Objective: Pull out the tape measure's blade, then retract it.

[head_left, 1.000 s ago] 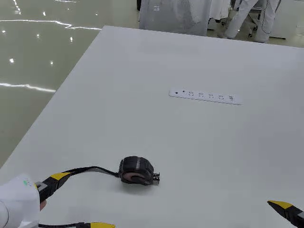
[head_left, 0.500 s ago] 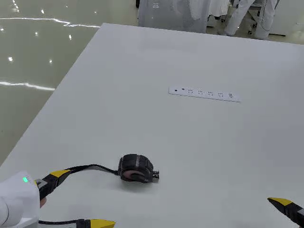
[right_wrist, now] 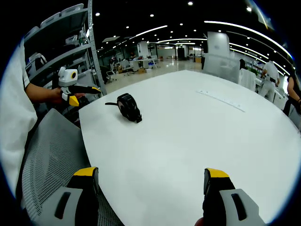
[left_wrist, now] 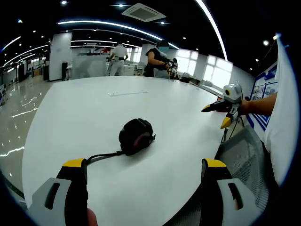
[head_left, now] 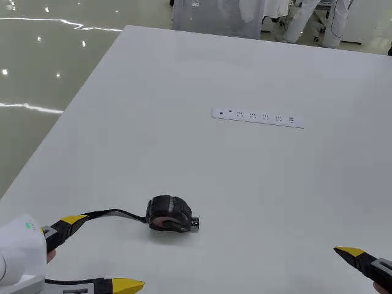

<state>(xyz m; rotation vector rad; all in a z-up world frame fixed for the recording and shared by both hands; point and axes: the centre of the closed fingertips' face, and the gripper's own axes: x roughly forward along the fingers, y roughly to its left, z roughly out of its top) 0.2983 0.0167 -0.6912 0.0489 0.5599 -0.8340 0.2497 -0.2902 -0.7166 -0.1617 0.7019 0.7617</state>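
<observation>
The tape measure (head_left: pixel 168 214) lies on the workbench (head_left: pixel 245 184), well nearer the person than the power strip (head_left: pixel 257 117). The left gripper (head_left: pixel 101 252) and right gripper (right_wrist: pixel 150 173) both gape, holding nothing. It looks rigid, compact and probably slick, so pinch its flat sides. The tiny blade hook (head_left: pixel 195 222) seems opposite the strap (head_left: pixel 116 213).

Left hand-held gripper (left_wrist: pixel 145 163) and right hand-held gripper (right_wrist: pixel 151 173): black jaws, yellow tips; white sleeves (right_wrist: pixel 13 113).

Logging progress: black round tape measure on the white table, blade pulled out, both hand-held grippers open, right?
No: the head view shows the black round tape measure with blade retracted. It lies on the white table, left hand-held gripper and right hand-held gripper open.
</observation>
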